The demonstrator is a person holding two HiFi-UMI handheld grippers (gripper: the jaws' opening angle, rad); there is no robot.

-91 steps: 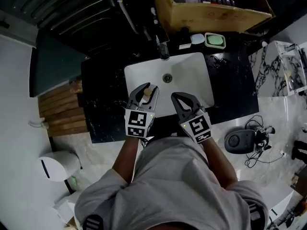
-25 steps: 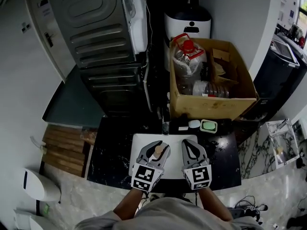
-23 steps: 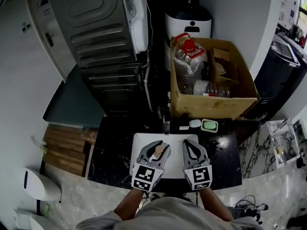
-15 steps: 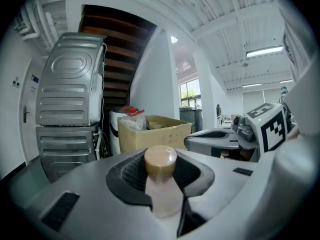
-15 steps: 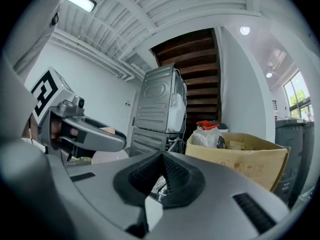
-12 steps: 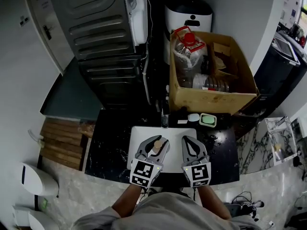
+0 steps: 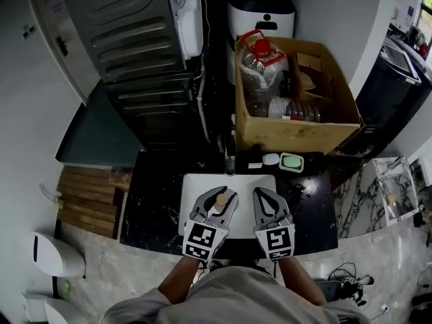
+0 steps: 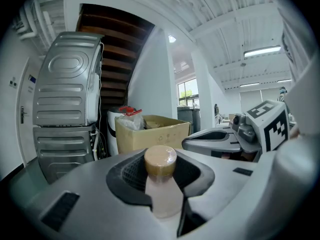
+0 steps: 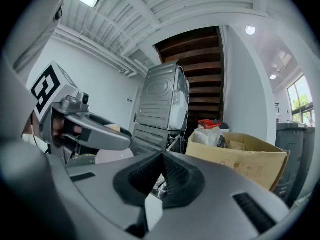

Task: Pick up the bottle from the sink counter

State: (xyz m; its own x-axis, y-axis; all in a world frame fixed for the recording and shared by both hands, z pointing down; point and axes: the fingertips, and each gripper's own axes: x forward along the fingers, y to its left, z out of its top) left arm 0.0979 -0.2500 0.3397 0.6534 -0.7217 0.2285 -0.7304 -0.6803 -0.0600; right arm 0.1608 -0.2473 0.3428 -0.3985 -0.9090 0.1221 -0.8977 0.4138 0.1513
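Left gripper view: left gripper (image 8: 161, 194) clamped on pale bottle (image 8: 160, 160) with tan cap, upright between the jaws. Head view: bottle sits over white sink (image 7: 194, 183) set in black counter (image 7: 155, 211). Right gripper (image 9: 161, 160) jaws together, nothing between. Cardboard box (image 8: 156, 134) front shows printed symbols, too small to read.

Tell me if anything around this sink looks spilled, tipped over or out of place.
Nothing looks spilled. The one oddity is the cardboard box behind the sink: a clear bottle lies on its side in it, beside a red-capped jug. The small bottle stands upright in the left gripper, jaws closed on it.
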